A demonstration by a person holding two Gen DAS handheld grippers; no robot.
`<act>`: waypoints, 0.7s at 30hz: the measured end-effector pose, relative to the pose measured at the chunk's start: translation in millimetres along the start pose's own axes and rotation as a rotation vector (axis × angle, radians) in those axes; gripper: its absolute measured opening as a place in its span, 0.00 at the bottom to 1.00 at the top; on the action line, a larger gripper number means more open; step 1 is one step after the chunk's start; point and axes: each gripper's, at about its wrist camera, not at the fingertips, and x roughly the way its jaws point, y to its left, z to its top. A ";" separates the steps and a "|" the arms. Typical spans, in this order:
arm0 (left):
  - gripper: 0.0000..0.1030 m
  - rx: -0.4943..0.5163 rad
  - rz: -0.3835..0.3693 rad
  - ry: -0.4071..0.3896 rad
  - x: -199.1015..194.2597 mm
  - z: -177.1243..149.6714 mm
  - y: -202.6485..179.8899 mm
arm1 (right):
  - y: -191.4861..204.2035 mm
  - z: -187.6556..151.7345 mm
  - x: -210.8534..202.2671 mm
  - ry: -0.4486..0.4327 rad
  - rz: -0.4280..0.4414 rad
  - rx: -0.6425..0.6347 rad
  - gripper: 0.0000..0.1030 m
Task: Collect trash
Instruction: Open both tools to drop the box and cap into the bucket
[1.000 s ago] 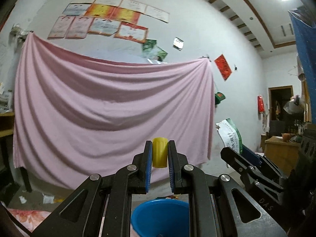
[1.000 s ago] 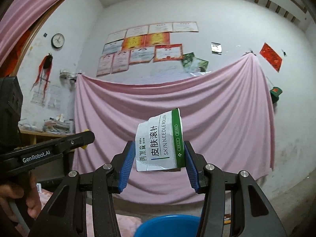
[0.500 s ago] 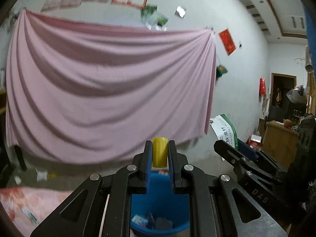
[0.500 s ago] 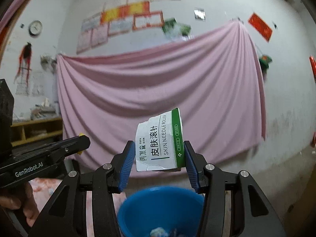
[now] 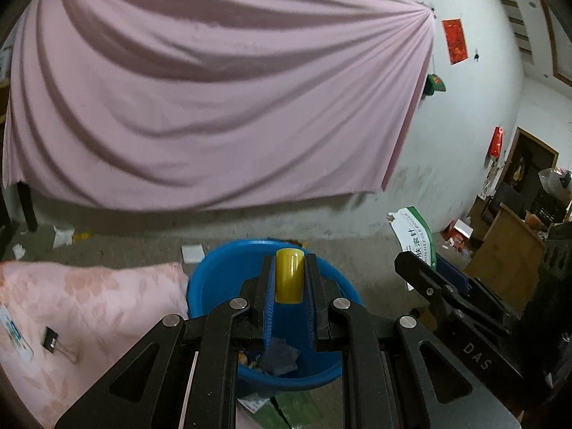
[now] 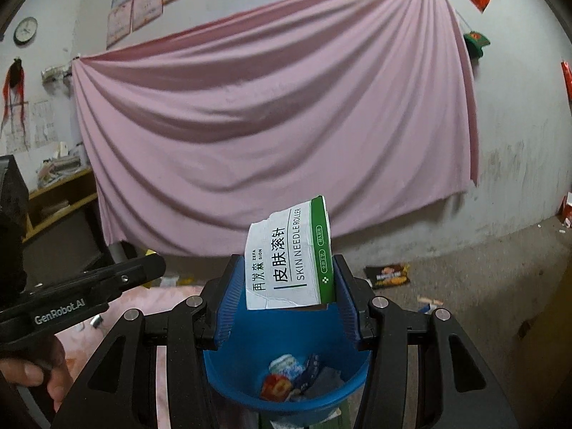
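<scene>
Left gripper (image 5: 289,282): clenched on yellow cylinder (image 5: 289,275), above blue bin (image 5: 214,279).
Right gripper (image 6: 282,300): clenched on torn carton (image 6: 289,271), above same bin.
Bin: several scraps inside.
Outstanding: both releases; binder clip (image 5: 53,339) on pink cloth (image 5: 100,304); floor litter.

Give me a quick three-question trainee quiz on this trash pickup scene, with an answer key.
1. True or false: the left hand-held gripper is empty.
2. What does the right hand-held gripper hold? A) torn white and green box B) binder clip C) pink cloth
3. Fill in: both hand-held grippers are above the blue ____.

Key: 1. False, it grips a yellow cylinder. 2. A. 3. bucket.
</scene>
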 end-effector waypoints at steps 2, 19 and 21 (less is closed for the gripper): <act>0.12 -0.013 -0.004 0.019 4.8 -0.3 0.1 | -3.2 -3.0 3.3 0.026 0.002 0.004 0.46; 0.16 -0.097 0.009 0.122 29.2 -9.1 9.0 | -6.5 -16.2 27.0 0.150 0.012 0.018 0.46; 0.23 -0.104 0.009 0.125 32.8 -10.6 11.2 | -7.0 -17.9 29.5 0.160 0.013 0.018 0.46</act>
